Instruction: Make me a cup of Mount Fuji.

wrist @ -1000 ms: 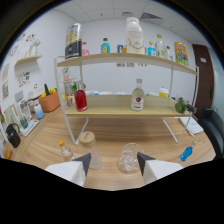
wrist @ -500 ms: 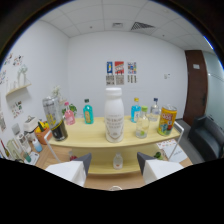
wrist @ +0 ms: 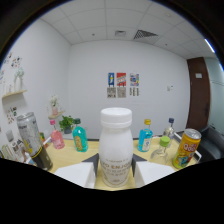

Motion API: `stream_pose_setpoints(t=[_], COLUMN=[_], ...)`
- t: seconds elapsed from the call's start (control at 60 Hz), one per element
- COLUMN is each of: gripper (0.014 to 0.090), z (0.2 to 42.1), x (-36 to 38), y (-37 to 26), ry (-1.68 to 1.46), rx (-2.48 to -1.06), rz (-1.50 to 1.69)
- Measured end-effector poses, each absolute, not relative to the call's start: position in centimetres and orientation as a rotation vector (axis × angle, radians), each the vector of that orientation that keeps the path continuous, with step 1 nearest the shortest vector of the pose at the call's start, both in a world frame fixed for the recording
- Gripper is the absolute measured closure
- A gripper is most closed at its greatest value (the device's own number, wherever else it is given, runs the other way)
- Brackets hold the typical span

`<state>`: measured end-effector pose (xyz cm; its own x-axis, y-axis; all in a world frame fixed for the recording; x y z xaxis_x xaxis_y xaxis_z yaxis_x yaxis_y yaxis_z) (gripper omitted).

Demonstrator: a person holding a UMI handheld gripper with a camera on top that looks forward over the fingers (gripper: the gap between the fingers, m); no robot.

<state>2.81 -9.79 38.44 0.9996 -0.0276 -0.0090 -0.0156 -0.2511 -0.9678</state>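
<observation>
Milk bottle between the fingers on the shelf

Fingers of the gripper (wrist: pixel 116 167) sit on either side of a white milk bottle (wrist: pixel 116 150), its white cap upright and its label facing the camera. The dark tips lie right against the bottle's lower sides, but I cannot tell whether they press on it or whether a gap remains. The bottle stands on a pale yellow shelf (wrist: pixel 65 156). Behind it to the left are a teal bottle (wrist: pixel 79 138), a pink bottle (wrist: pixel 56 137) and a tall dark can (wrist: pixel 33 140). To the right stand a blue bottle (wrist: pixel 145 139), a clear glass bottle with a green cap (wrist: pixel 161 150) and a yellow can (wrist: pixel 185 148). A small potted plant (wrist: pixel 66 124) sits further back, and three posters (wrist: pixel 122 85) hang on the white wall beyond.
</observation>
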Motion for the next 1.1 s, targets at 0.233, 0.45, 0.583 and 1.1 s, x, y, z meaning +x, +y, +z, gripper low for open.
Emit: stream_pose_setpoints(t=[0.233,0.45,0.583,1.1], gripper=[0.0558,0.0565,0.0568,0.0571], z=[38.7,43.0,43.4,13.0], x=[2.8,3.0,4.2,12.3], y=[-10.1,-13.6,-17.4,-23.5], ry=[0.052,0.031,0.014,-0.043], rx=[-1.812,-1.732,-1.683,-1.995], rz=[0.02,0.09,0.136,-0.067])
